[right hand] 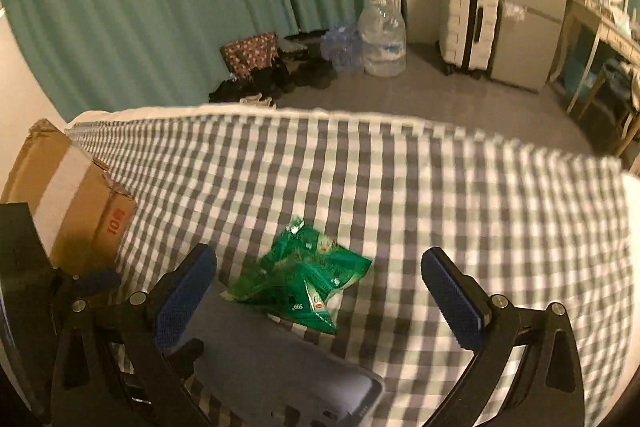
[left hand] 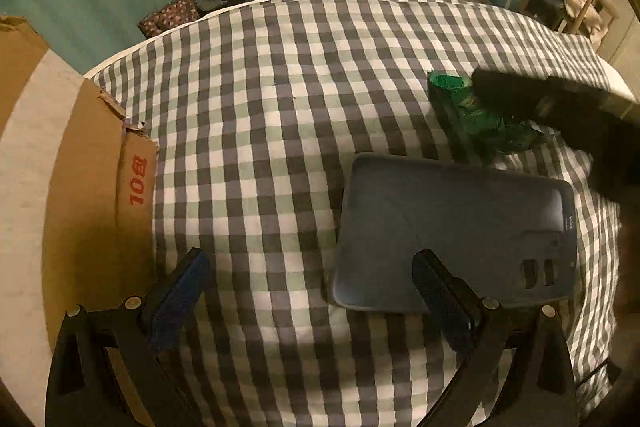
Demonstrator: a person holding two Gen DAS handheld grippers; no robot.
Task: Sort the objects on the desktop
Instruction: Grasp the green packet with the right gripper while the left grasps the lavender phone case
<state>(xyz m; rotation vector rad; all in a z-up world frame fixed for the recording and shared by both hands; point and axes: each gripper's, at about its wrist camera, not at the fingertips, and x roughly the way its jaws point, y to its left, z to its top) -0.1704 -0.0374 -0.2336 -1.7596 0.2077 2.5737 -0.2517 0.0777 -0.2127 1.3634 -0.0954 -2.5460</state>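
Hidden and cut-off parts
Green packet [left hand: 476, 115] partly behind the right gripper [left hand: 560, 107]; grey tray [right hand: 280, 367] runs off the bottom edge

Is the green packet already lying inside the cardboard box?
No, the green packet lies on the checked cloth beside the blue-grey phone case, well apart from the box at the left.
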